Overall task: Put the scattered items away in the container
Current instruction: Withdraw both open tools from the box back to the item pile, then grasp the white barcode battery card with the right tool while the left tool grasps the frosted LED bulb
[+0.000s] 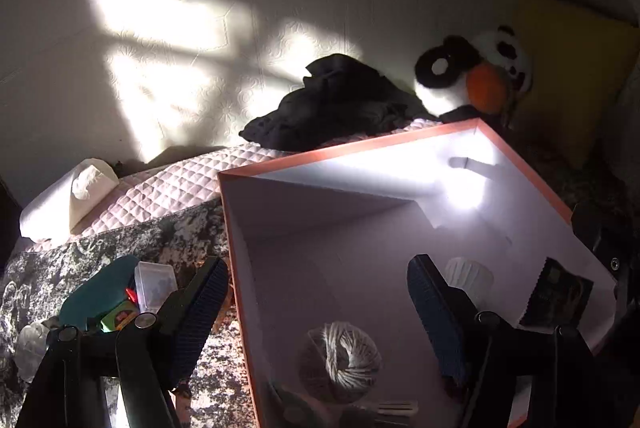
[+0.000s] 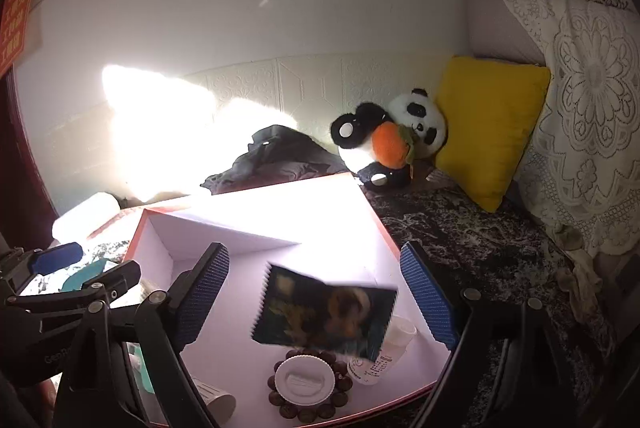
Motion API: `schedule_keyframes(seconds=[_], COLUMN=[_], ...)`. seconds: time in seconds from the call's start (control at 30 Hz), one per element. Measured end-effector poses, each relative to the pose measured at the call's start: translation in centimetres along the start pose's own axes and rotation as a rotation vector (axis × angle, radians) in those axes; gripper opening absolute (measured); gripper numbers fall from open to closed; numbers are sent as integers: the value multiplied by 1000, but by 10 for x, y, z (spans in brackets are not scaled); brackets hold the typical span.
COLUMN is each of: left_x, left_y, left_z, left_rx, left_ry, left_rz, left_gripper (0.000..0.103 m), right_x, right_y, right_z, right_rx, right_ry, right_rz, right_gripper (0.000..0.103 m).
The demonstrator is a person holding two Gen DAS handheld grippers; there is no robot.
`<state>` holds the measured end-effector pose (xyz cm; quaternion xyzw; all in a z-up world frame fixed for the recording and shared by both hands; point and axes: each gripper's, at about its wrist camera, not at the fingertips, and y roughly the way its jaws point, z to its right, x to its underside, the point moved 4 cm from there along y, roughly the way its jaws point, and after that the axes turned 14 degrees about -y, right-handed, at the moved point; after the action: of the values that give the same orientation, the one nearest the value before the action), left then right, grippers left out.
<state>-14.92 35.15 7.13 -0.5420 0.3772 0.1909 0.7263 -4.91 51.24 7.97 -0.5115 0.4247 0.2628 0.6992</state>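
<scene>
Right tongs (image 2: pixel 316 292) wide apart, dark sachet (image 2: pixel 324 312) blurred between them over the box (image 2: pixel 256 224). Left tongs (image 1: pixel 320 304) wide too, over box rim. Inside: twine ball (image 1: pixel 339 360), white lid (image 2: pixel 305 380), bead ring (image 2: pixel 280 406). Panda (image 2: pixel 400 135) far right on bed.

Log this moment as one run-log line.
right tool: open, above box | snack packet: blurred between its fingers, not gripped | left tool: open, empty, at box rim | twine ball: in box
</scene>
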Motion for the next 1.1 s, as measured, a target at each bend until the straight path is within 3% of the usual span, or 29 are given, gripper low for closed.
schedule_keyframes(seconds=[0.3, 0.47, 0.7, 0.87, 1.1], left_x=[-17, -6, 29, 64, 115], left_y=[-37, -64, -95, -106, -87], left_z=[-31, -92, -216, -289, -346], left_rx=[-15, -102, -278, -349, -396], left_ry=[-40, -67, -196, -297, -372], left_rz=[54, 83, 73, 45, -27], left_gripper=[79, 79, 80, 80, 80], right_x=[-6, -15, -25, -21, 11], right_y=[-19, -32, -57, -65, -44], right_z=[3, -18, -87, -150, -246], right_rx=[-60, -103, -204, -286, -434], right_ry=[63, 32, -72, -140, -203], right_rz=[44, 70, 114, 113, -12], right_gripper=[90, 90, 90, 91, 92])
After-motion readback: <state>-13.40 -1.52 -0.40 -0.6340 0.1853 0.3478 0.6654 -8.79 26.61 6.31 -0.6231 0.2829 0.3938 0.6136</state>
